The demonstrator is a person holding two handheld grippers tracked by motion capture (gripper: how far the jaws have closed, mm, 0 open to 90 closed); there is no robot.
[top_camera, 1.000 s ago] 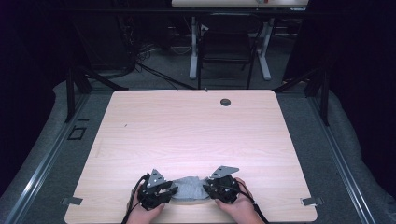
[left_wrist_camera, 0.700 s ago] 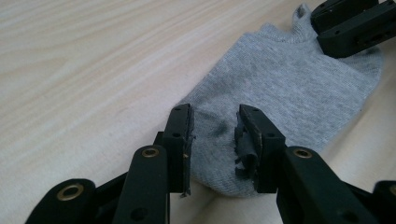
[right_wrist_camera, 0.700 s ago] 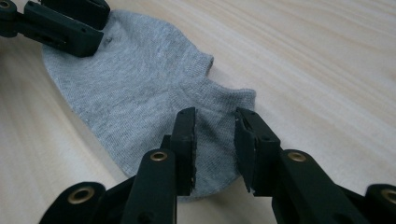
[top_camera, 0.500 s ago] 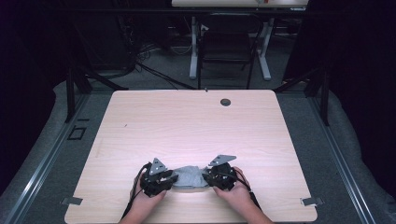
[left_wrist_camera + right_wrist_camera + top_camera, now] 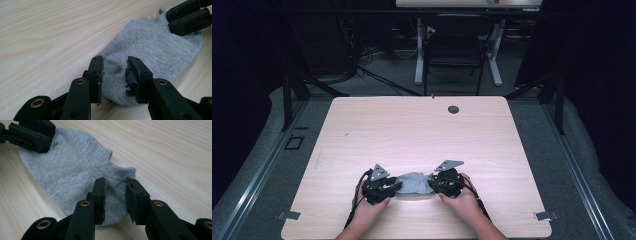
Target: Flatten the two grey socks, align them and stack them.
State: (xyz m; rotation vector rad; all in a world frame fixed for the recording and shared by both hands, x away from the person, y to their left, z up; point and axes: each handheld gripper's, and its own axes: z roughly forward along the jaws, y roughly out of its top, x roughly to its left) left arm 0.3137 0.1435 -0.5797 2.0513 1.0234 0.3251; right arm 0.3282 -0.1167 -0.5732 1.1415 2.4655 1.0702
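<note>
A small grey sock (image 5: 413, 183) is lying flat near the front edge of the wooden surface (image 5: 412, 130), stretched between the two hands. The left gripper (image 5: 114, 75) is sitting over one end of it and the right gripper (image 5: 115, 195) over the other, each pointing inward toward the middle.

Compared with a second ago, both hands and the sock are sitting a little farther from the front edge, and the sock is looking flatter and more spread out between them. My reading is that the person is dragging or smoothing the sock into place, perhaps ahead of a fold or a lift.

In the left gripper view the fingers (image 5: 96, 75) are standing half open, with sock fabric lying in the gap between them; the pads are not clearly pressing the cloth, and one pad's lining is looking frayed. In the right gripper view the fingers (image 5: 99, 195) are likewise parted at a middling width, straddling the sock's narrower end without plainly pinching it.

So the sock is resting on the surface rather than being carried, and a real grip looks not yet made at either end.
</note>
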